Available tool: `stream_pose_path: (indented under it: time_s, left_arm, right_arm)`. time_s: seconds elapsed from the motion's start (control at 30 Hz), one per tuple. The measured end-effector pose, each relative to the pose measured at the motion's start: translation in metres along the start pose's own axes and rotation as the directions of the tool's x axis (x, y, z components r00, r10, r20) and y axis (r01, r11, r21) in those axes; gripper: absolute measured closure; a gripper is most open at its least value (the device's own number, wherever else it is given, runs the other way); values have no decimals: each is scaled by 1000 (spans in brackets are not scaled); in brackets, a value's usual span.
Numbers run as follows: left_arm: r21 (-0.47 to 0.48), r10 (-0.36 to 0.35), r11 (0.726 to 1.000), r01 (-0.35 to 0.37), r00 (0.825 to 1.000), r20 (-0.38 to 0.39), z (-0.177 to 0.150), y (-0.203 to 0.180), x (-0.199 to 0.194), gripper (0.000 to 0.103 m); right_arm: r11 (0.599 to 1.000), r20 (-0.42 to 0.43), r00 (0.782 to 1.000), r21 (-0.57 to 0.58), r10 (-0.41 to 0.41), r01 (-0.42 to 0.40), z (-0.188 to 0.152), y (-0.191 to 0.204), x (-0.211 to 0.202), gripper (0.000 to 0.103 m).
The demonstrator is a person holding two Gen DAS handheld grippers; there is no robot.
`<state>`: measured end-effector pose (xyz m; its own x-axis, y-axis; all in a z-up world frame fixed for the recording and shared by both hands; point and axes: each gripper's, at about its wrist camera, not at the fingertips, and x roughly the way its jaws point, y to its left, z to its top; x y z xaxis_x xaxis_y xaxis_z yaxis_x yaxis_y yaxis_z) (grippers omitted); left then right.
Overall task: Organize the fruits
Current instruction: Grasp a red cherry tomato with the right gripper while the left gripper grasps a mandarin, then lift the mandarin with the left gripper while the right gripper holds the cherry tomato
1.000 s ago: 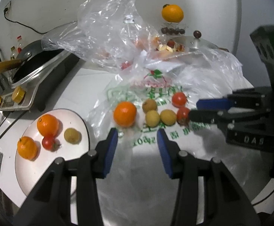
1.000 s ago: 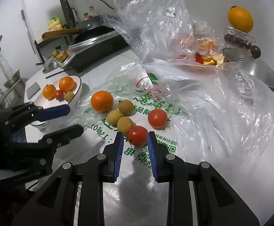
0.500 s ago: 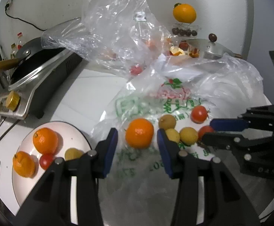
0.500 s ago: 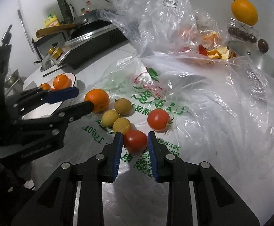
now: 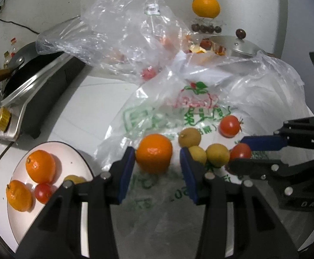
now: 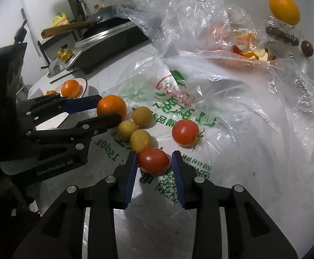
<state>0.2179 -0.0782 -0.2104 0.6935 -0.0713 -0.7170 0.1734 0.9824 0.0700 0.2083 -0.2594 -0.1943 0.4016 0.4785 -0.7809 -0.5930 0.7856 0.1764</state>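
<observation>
Loose fruit lies on a flat printed plastic bag (image 5: 178,112). My left gripper (image 5: 156,157) is open with an orange (image 5: 153,152) between its blue pads, not squeezed. My right gripper (image 6: 153,161) is open around a red tomato (image 6: 153,160), its pads just beside it. In the right wrist view the left gripper (image 6: 107,110) shows beside the orange (image 6: 111,108). A second tomato (image 6: 185,132) and three yellow-brown small fruits (image 6: 140,140) lie close by. A white plate (image 5: 75,157) at the left holds two oranges, a tomato and a small fruit.
A black stove with a pan (image 5: 34,79) stands at the back left. A crumpled clear bag (image 5: 131,28) with fruit scraps, a pot lid (image 5: 241,47) and an orange on a clear box (image 5: 205,6) stand at the back.
Both grippers have moved forward. The left one now has the orange between its pads; the right one now has the near tomato between its pads. The fruit has not moved.
</observation>
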Motion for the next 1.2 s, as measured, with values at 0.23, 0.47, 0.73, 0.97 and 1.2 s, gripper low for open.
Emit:
stream_pose_path:
  time_s: [0.23, 0.47, 0.73, 0.97, 1.2]
  left_arm:
    - [13, -11, 1000, 10, 1000, 18, -1, 0, -7, 67]
    - [24, -29, 999, 28, 999, 32, -4, -8, -19, 67]
    - [23, -45, 999, 43, 997, 62, -7, -9, -40, 67]
    - [18, -50, 999, 49, 997, 53, -17, -8, -45, 67]
    - [17, -55, 998, 54, 997, 51, -19, -6, -45, 67]
  right_arm:
    - [1000, 6, 1000, 2, 0, 0, 0, -1, -2, 70]
    - [1000, 18, 1000, -1, -14, 14, -2, -1, -8, 70]
    - [999, 34, 999, -17, -42, 42, -4, 3, -19, 82]
    - [999, 21, 999, -1, -44, 44, -7, 6, -16, 82]
    - [999, 18, 999, 22, -44, 44, -3, 4, -11, 64]
